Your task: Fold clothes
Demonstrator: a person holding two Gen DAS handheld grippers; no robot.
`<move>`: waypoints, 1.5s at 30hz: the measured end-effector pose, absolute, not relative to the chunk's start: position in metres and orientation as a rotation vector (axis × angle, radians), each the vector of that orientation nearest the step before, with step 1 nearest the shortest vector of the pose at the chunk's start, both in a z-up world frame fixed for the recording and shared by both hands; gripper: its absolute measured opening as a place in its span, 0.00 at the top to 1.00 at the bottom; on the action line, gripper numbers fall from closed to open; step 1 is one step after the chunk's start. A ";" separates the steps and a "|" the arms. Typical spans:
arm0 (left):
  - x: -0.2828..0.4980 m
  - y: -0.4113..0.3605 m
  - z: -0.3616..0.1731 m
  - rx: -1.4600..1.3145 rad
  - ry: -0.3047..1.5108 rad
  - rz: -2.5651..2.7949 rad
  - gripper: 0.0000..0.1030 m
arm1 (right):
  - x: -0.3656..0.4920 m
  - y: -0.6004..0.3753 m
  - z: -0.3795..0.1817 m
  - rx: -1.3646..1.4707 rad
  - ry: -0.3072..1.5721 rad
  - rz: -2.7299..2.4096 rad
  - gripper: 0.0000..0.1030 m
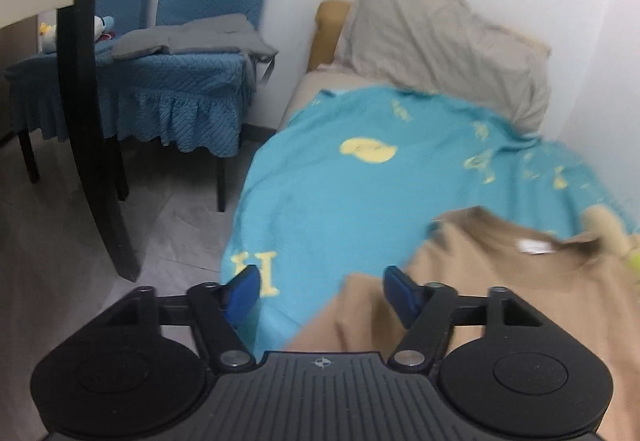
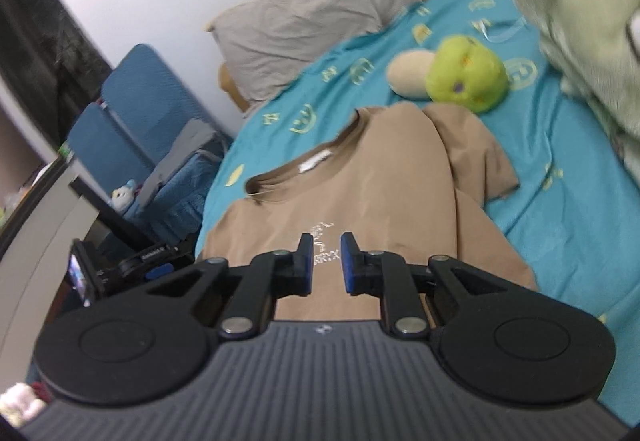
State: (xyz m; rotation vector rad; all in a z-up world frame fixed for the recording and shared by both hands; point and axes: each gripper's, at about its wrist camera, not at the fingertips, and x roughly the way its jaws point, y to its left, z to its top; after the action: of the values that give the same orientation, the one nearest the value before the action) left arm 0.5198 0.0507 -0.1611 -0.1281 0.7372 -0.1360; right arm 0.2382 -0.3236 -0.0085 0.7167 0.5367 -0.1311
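Lying flat and face-up on the turquoise bedspread with yellow motifs (image 2: 560, 225): a tan short-sleeved cotton T-shirt (image 2: 372, 177), collar toward the headboard, pale print on the chest, white label inside the neck, one sleeve spreading out toward the plush side.

Hovering over the near corner of that shirt and the bed's edge: the left gripper with blue-padded black fingers (image 1: 318, 279), jaws spread wide, gripping nothing, tan cloth passing beneath the inner finger.

Hanging above the chest print: the right gripper of the same build (image 2: 326, 261), jaws parted by a narrow gap, nothing pinched between the pads; touching the fabric or not, impossible to tell.

Resting just beyond the collar: a lime-green round plush toy with a cream part (image 2: 460, 75).

Leaning against the white wall at the head of the bed: a grey rumpled pillow (image 2: 308, 17).

Bulging in at the far right edge, blurred: a pale green fluffy mass (image 2: 580, 21).

Standing beside the bed: chairs in blue quilted covers with frilled skirts (image 1: 188, 93), grey folded cloth (image 1: 200, 37) lying on one seat.
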 end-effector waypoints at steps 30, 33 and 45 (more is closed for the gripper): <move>0.516 0.078 -0.149 -0.390 0.722 0.164 0.61 | 0.231 -0.338 -0.008 0.725 0.488 -0.229 0.83; 0.489 0.106 -0.155 -0.508 0.698 0.155 0.41 | 0.232 -0.338 -0.008 0.736 0.488 -0.223 0.83; 0.421 0.169 -0.207 -0.977 0.804 0.060 0.50 | 0.231 -0.331 -0.006 0.726 0.497 -0.209 0.82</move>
State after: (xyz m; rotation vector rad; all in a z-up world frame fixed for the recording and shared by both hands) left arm 0.4207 0.1694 -0.2072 -0.9774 0.8039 0.0597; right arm 0.2308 -0.3309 -0.0056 0.7256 0.4969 -0.2092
